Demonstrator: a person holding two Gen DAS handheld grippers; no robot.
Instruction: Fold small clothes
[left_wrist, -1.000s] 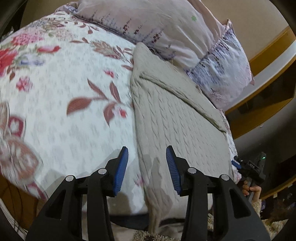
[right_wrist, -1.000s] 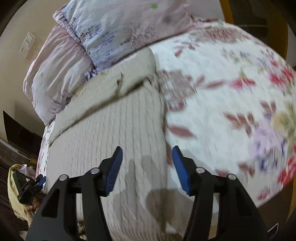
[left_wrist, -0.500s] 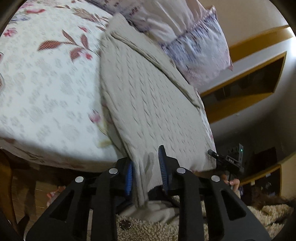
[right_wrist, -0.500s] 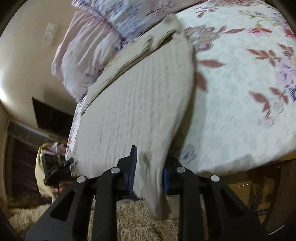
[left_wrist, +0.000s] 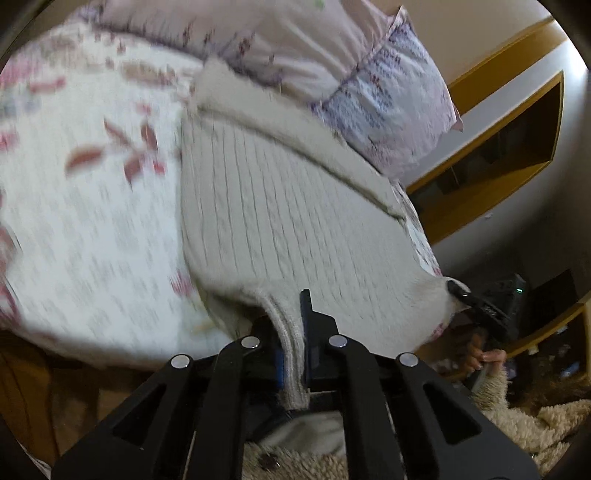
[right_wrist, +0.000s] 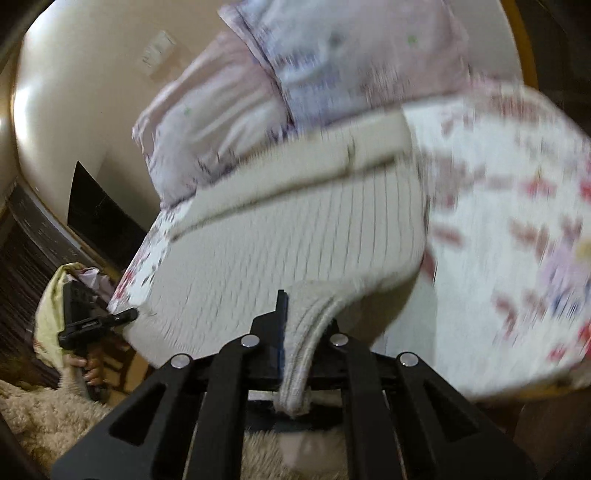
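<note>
Sweater hem pinched in left jaws, right jaws clamping its other corner

A bed fills most of the view, spread with a white floral bedsheet and topped by pale lilac pillows. Behind it rises a cream wall bearing a switch plate. Yellow wooden shelving stands alongside, and a shaggy beige rug covers the floor.

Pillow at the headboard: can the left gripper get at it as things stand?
Probably not. The left gripper is shut on the knit sweater's hem at the near edge of the bed, and the whole sweater lies between it and the pillow. It would have to let go first.
</note>
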